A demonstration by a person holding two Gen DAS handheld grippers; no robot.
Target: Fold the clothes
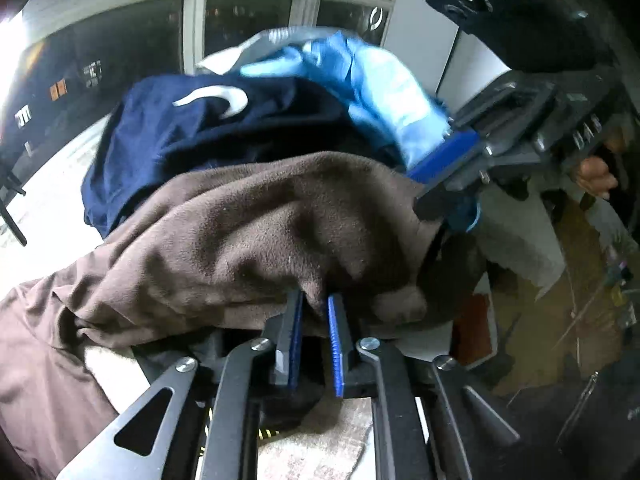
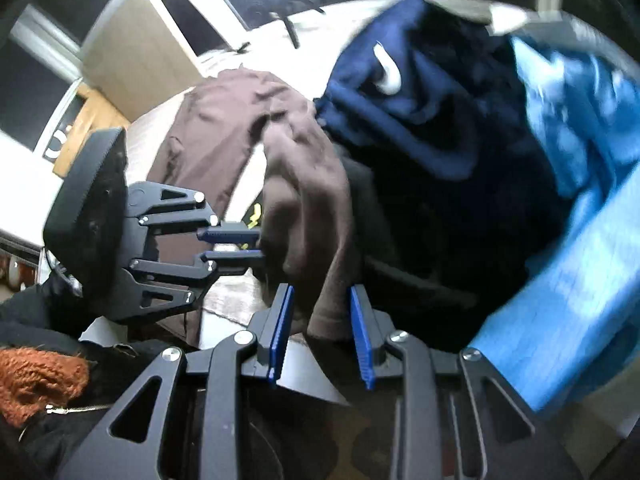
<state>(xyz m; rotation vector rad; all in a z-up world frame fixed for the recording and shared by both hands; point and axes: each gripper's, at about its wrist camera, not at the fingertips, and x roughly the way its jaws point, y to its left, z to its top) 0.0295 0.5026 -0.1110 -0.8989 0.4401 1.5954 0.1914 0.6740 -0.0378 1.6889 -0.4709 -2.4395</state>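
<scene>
The brown garment [image 1: 248, 232] is bunched in a soft heap on the white table [image 1: 44, 216], one flat part of it trailing away across the tabletop, as the right wrist view shows [image 2: 208, 128]. Behind it, touching it, lies a navy garment [image 1: 208, 120] with a white curved mark, and past that a light blue garment [image 1: 380, 84] piled against the navy one.

The left gripper [image 1: 314, 308] has its blue-padded jaws nearly together, clenched on a fold of the brown fabric that rises between the pads. In the right wrist view the same gripper [image 2: 256, 246] comes in from the left edge with its fingers close together and their tips against the brown cloth.

The right gripper [image 2: 320, 300] has its jaws partly apart with a hanging fold of the brown fabric between them; whether the pads press on the cloth cannot be told. In the left wrist view it [image 1: 444, 168] reaches in from the right, where the brown heap meets the light blue cloth, with a person's hand [image 1: 596, 176] on its handle.

At the lower left of the right wrist view an orange knitted sleeve [image 2: 40, 380] shows. Dark windows [image 1: 248, 20] stand behind the table.
</scene>
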